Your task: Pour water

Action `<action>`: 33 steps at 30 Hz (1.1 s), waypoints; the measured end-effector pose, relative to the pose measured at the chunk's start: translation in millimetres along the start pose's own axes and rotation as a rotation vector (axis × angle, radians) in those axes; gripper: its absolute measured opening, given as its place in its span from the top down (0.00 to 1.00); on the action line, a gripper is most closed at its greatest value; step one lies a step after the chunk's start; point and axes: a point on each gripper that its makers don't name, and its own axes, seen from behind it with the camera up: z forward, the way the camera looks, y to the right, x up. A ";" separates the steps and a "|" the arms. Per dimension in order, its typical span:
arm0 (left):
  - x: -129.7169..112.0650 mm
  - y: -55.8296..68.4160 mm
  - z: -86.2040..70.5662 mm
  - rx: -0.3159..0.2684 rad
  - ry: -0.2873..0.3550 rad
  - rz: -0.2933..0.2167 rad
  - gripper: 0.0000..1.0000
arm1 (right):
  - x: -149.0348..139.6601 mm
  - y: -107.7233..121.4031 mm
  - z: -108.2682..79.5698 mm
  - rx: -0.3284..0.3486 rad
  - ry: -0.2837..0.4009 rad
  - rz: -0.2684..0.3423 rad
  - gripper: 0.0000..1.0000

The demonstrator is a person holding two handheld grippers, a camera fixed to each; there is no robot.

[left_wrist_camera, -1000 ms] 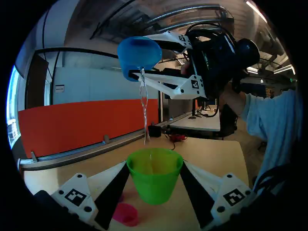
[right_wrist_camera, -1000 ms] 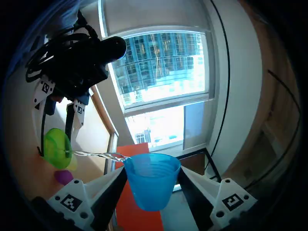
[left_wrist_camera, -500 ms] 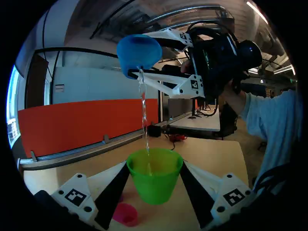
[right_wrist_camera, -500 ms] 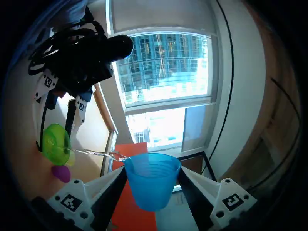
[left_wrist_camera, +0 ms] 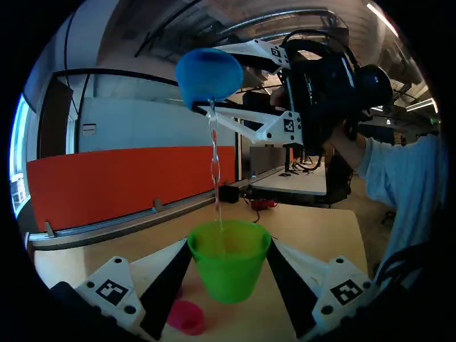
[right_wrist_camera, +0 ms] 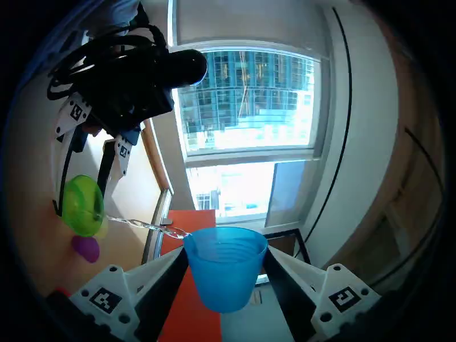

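Observation:
My left gripper is shut on a green cup that stands upright just above the wooden table. High above it my right gripper holds a blue cup tipped on its side. A thin stream of water falls from the blue cup's rim into the green cup. In the right gripper view, my right gripper is shut on the blue cup, water runs from its rim to the green cup, and the left gripper holds that cup.
A pink cup lies on the table under my left fingers; it shows purple in the right gripper view. A rail and an orange wall panel run behind the table. A person's sleeve is at the right. Large windows are ahead.
The blue cup has tipped a little further, its mouth turning more away from the left gripper's camera. The water keeps running into the green cup. The green cup has stayed in place.

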 end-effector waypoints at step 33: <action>2.2 -2.8 0.5 0.008 0.004 -0.005 0.13 | 9.3 -0.3 -0.4 -0.003 0.001 -0.175 0.10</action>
